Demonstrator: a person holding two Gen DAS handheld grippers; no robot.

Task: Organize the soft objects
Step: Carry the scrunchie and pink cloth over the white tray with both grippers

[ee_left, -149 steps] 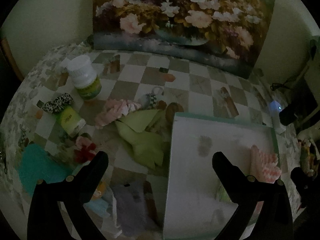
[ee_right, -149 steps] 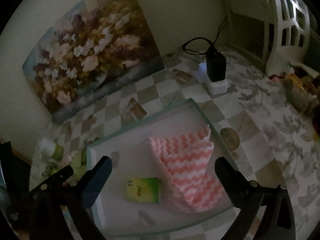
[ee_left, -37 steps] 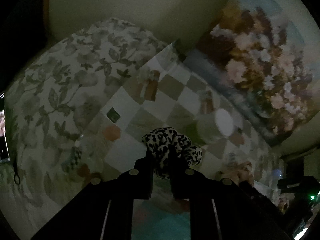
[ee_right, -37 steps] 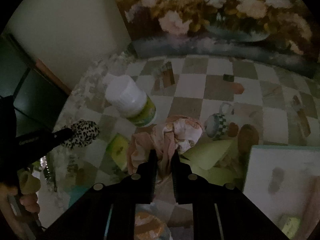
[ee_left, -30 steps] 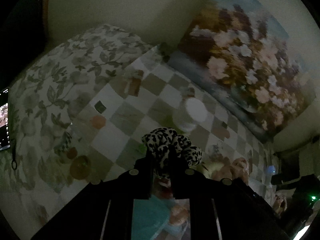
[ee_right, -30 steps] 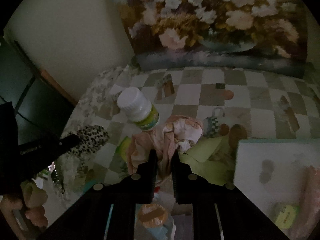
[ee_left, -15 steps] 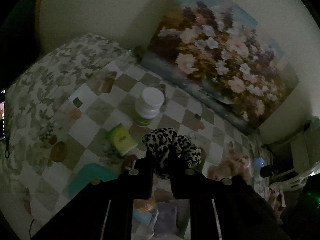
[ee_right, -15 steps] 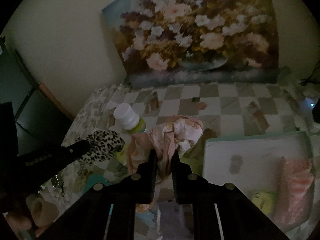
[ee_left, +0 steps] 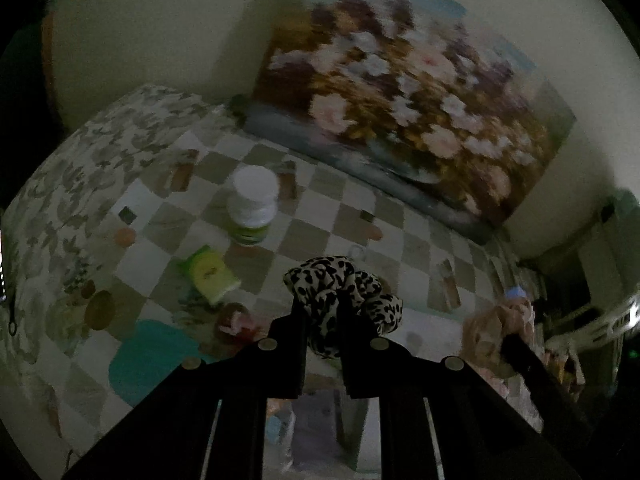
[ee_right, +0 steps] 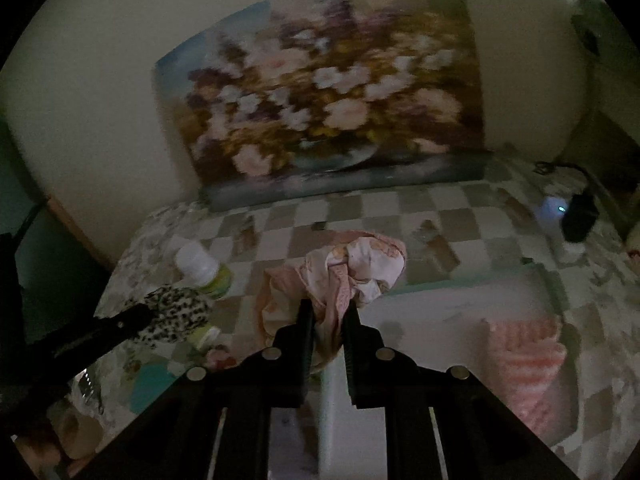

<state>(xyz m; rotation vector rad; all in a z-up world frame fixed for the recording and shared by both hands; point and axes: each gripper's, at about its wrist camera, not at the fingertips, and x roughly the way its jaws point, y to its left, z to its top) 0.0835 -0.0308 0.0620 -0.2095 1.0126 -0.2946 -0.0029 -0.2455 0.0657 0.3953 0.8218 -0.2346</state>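
My left gripper (ee_left: 323, 308) is shut on a leopard-print scrunchie (ee_left: 340, 288) and holds it in the air above the table; it also shows in the right wrist view (ee_right: 168, 314). My right gripper (ee_right: 328, 312) is shut on a bunched pink floral cloth (ee_right: 348, 268), held above the near-left edge of the white tray (ee_right: 420, 312); the cloth shows at the right of the left wrist view (ee_left: 496, 328). A pink-and-white wavy cloth (ee_right: 528, 356) lies in the tray.
A white-capped bottle (ee_left: 254, 208), a yellow-green packet (ee_left: 210, 274), a teal pad (ee_left: 156, 356) and a small red-and-pink item (ee_left: 236, 320) lie on the checked tablecloth. A flower painting (ee_right: 320, 112) leans on the wall. A black charger (ee_right: 578, 216) stands at the far right.
Both grippers have risen and swung right toward the tray, each keeping its hold. The tray and pink wavy cloth now fill more of the right wrist view.
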